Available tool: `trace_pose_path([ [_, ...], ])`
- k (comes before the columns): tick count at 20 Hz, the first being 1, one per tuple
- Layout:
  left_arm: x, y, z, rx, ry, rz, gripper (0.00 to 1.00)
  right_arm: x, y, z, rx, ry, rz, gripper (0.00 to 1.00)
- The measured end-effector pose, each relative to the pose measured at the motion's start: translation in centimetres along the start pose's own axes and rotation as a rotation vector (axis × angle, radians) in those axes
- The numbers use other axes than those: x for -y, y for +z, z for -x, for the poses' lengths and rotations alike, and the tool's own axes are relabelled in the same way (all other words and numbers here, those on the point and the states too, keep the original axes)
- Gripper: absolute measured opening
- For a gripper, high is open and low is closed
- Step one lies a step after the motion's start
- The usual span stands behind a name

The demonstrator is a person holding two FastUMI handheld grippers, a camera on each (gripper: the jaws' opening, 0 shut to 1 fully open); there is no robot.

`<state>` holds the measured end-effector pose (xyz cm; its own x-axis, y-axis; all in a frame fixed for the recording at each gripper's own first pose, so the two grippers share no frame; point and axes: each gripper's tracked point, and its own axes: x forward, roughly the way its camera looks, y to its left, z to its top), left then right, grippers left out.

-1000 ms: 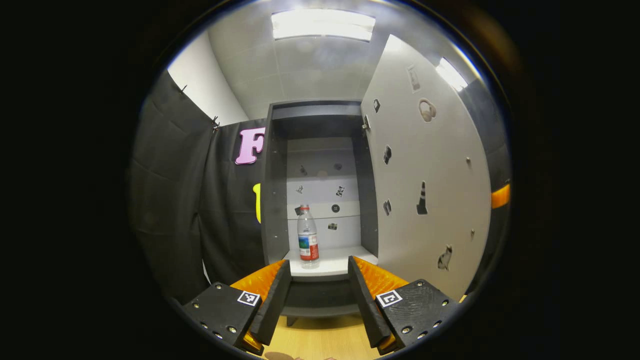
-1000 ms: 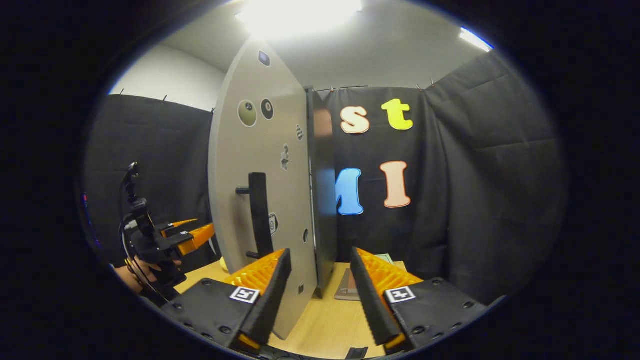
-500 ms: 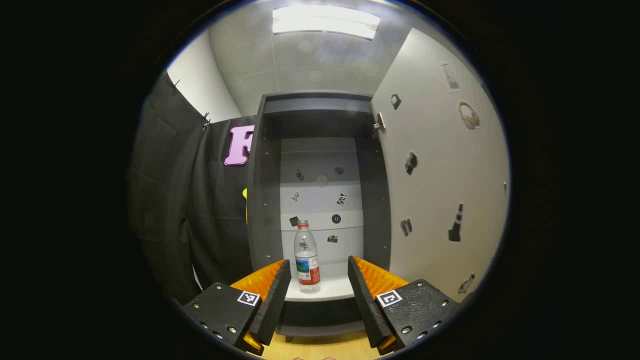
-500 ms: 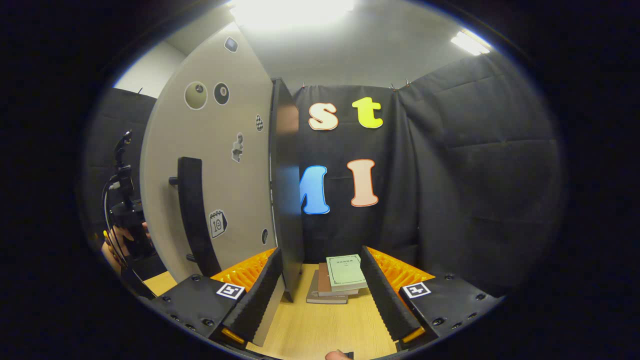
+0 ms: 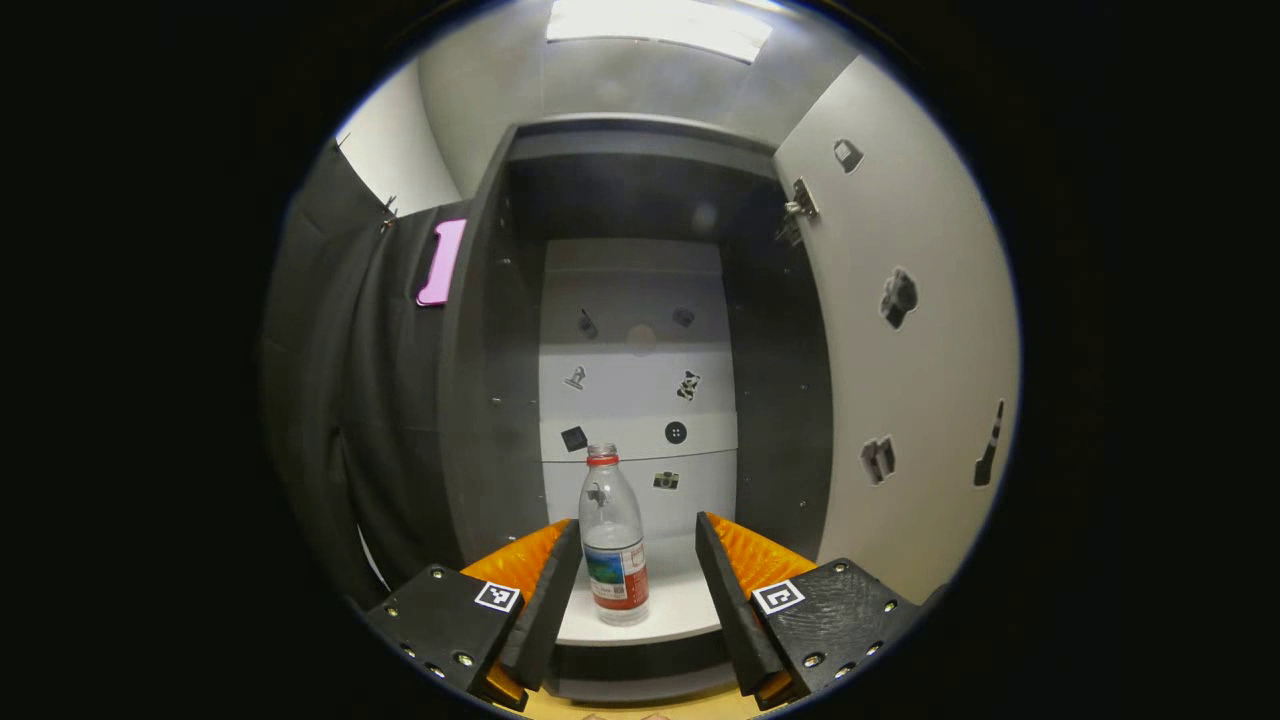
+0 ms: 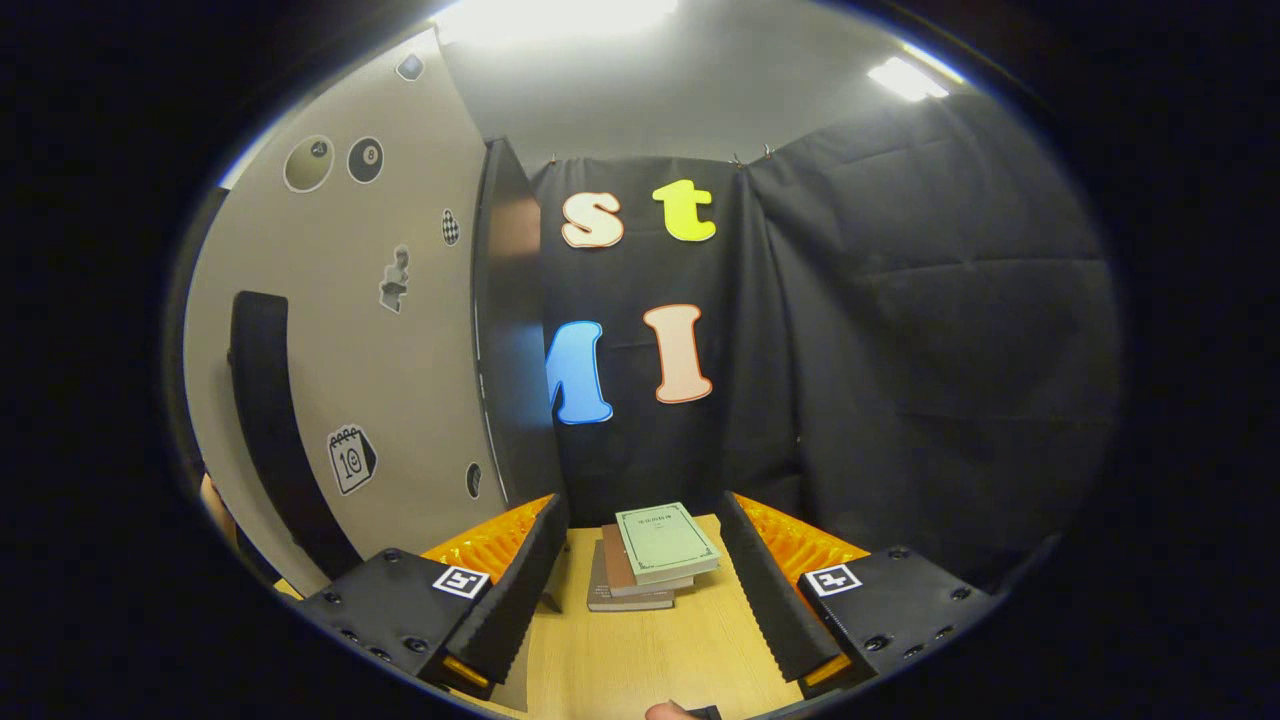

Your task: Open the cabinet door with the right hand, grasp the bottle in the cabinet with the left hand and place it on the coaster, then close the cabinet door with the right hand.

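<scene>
A clear plastic bottle (image 5: 613, 545) with a red cap and a coloured label stands upright on the white bottom shelf (image 5: 680, 610) of the dark cabinet (image 5: 480, 380). My left gripper (image 5: 637, 580) is open just in front of the shelf, with the bottle between the lines of its fingers and a little beyond them. The grey cabinet door (image 5: 900, 380) stands wide open at the right. In the right gripper view the same door (image 6: 400, 340) is at the left with its black bar handle (image 6: 265, 400). My right gripper (image 6: 640, 590) is open and holds nothing.
A stack of books (image 6: 650, 555) lies on the wooden table (image 6: 650, 660) ahead of my right gripper. Black cloth walls close the booth behind and to the right. Small stickers dot the cabinet's back wall and the door.
My left gripper has moved in towards the cabinet, so the bottle now sits larger between its fingers. My right gripper has swung right, away from the door handle, towards the books.
</scene>
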<state>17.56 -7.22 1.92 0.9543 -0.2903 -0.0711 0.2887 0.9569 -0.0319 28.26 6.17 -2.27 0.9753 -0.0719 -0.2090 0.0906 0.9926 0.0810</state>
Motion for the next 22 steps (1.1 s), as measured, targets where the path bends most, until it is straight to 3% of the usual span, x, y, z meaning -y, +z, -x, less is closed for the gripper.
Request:
trace_pose_path([
  [3, -0.5, -1.0, -2.3, -0.009, -0.009, 0.003, 0.67, 0.5, -0.3, -0.1, -0.006, -0.04, -0.001, 0.99],
  [4, -0.9, -1.3, -2.9, -0.009, -0.009, 0.003, 0.67, 0.6, -0.3, -0.2, -0.007, -0.054, -0.001, 0.94],
  [5, -1.4, -1.6, -3.6, -0.012, -0.007, 0.003, 0.65, 0.6, -0.4, -0.3, -0.009, -0.066, -0.001, 0.99],
  [9, -2.3, -3.6, -6.4, -0.049, -0.01, 0.018, 0.66, 0.9, -0.9, -0.5, -0.017, -0.115, 0.007, 0.99],
  [10, -2.6, -4.1, -6.9, -0.058, -0.012, 0.016, 0.66, 1.0, -0.9, -0.6, -0.018, -0.124, 0.001, 0.94],
  [12, -2.7, -5.0, -8.0, -0.072, -0.016, 0.016, 0.64, 0.8, -1.2, -0.7, -0.025, -0.132, -0.017, 0.99],
  [13, -2.6, -5.4, -8.4, -0.079, -0.02, 0.017, 0.64, 0.7, -1.4, -0.9, -0.028, -0.137, -0.021, 0.94],
  [14, -2.8, -5.7, -8.8, -0.085, -0.028, 0.018, 0.66, 0.7, -1.6, -0.9, -0.033, -0.142, -0.021, 0.99],
  [22, -3.0, -7.6, -11.3, -0.128, -0.044, 0.022, 0.66, -0.2, -2.5, -1.1, -0.052, -0.153, -0.008, 0.99],
])
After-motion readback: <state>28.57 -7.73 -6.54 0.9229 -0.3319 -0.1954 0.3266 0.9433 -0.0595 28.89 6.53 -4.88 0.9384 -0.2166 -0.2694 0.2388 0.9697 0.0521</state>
